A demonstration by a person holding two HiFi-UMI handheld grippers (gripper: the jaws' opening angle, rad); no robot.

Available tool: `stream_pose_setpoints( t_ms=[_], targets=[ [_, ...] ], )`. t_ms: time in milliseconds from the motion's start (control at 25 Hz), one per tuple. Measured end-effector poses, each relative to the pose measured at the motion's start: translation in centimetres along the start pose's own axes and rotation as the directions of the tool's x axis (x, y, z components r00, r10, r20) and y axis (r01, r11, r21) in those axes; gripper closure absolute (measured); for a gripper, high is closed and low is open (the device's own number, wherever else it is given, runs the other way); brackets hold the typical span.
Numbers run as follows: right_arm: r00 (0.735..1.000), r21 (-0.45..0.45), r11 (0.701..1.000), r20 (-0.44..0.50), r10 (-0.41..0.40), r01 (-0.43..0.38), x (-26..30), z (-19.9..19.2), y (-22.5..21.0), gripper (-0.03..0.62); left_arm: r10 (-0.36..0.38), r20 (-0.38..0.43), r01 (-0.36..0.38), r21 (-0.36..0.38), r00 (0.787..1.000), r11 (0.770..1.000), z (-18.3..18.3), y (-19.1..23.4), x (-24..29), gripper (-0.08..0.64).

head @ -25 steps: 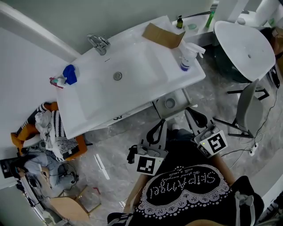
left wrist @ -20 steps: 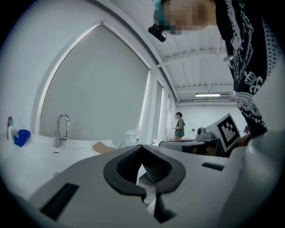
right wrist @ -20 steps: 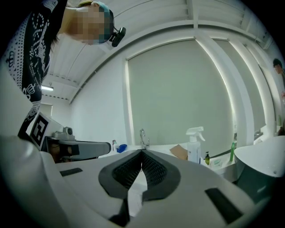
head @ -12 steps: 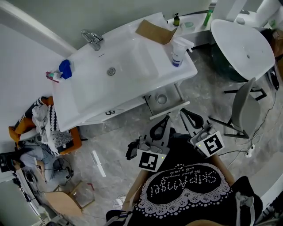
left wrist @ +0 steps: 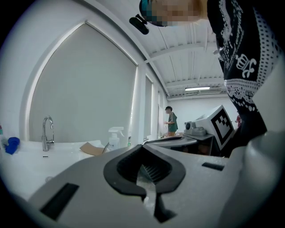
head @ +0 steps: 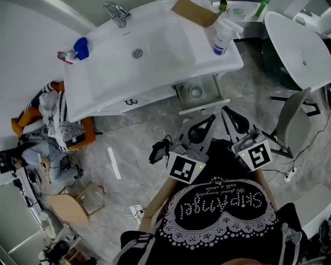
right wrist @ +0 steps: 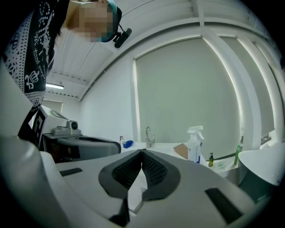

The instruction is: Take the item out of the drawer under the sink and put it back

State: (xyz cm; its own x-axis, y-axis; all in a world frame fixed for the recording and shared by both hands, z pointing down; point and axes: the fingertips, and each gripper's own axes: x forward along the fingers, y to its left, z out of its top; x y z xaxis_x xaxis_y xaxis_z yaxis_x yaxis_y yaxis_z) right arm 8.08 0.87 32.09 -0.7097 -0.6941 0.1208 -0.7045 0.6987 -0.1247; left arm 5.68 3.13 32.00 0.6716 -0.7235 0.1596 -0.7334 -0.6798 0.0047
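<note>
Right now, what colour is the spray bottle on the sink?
Spray bottle: white, blue band low down; clearest in the right gripper view.

Grey bodies and black ribbed pads on the left tongs [head: 211,119] and right tongs [head: 224,109]; black-and-white square patterns on their marker cubes [head: 186,169]. Ahead of both, white sink [head: 108,72], silver tap [head: 116,10]. Beyond the right tongs, brown cardboard [head: 195,11], white spray bottle [head: 222,39] with blue label, green tube [head: 262,7]. Far ahead-left of the left tongs, blue object [head: 80,47]. Left of them, orange basket [head: 89,135], black-and-white striped fabric [head: 64,116]. Beneath, grey marbled floor [head: 134,150]. Behind, black shirt [head: 222,207] with white lace-and-dot pattern.
</note>
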Motion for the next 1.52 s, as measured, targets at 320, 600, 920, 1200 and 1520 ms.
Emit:
stream_pose_setpoints(
  t_ms=[320,600,920,1200,1520],
  targets=[
    [0.999,-0.009,0.999,-0.006,0.048,-0.048,-0.2,-0.6,0.5,0.574,0.027,-0.028,-0.027,-0.014,0.999,1.000,-0.7,-0.6,0.0,0.555],
    [0.996,-0.028,0.996,0.006,0.086,-0.086,-0.7,-0.7,-0.1,0.574,0.032,-0.025,-0.032,-0.014,0.999,0.999,-0.7,-1.5,0.9,0.555],
    [0.999,-0.020,0.999,0.011,0.043,-0.043,-1.6,-0.6,-1.5,0.572,0.003,-0.003,-0.003,-0.015,1.000,1.000,-0.2,-2.4,2.2,0.555],
    [1.000,0.004,1.000,0.002,-0.017,0.017,-2.4,-1.0,-2.7,0.574,-0.043,-0.011,0.042,-0.019,0.999,0.999,-0.4,-3.1,3.1,0.555],
    [0.999,0.019,0.999,-0.012,-0.045,0.045,-2.9,-1.3,-2.8,0.572,-0.069,-0.012,0.069,-0.016,0.998,0.997,-0.4,-3.6,3.1,0.555]
  ],
)
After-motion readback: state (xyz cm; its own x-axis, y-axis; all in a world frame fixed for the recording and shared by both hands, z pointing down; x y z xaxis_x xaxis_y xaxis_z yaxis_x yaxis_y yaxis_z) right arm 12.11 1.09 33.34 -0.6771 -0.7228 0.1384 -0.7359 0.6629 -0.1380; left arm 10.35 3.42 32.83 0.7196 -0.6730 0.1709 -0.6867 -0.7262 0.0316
